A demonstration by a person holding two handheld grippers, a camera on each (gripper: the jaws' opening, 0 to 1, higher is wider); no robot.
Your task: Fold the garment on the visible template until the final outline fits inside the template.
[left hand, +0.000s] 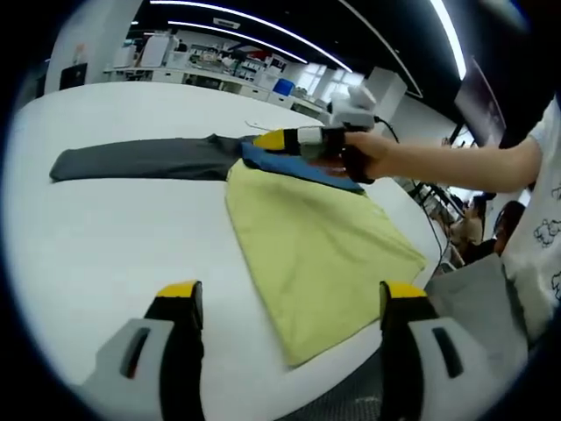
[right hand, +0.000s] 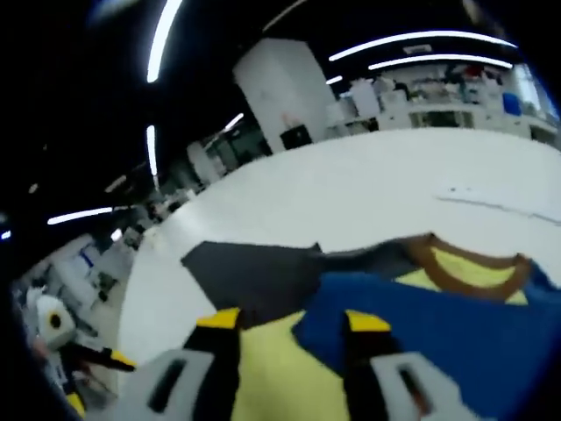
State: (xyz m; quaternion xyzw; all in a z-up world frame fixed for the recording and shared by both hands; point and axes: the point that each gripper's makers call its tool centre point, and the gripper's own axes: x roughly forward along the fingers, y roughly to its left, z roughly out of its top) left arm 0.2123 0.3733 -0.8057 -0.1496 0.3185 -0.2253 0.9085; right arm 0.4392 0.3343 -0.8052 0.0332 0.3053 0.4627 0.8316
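One garment (left hand: 289, 219) of yellow, blue and grey lies on one white counter (left hand: 114, 237). Two hand-held grippers: the left (left hand: 289, 303), the right (right hand: 289, 323). One hand (left hand: 368, 156) shows.

No text, label or number can be read anywhere.

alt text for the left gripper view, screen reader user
A yellow sheet lies on a white table, overlapping a blue and grey garment. The right gripper, held by a hand, reaches the garment; the left gripper hovers open.

Yellow-tipped grey hand-held gripper (left hand: 285, 303), white printed sleeve (left hand: 543, 210)
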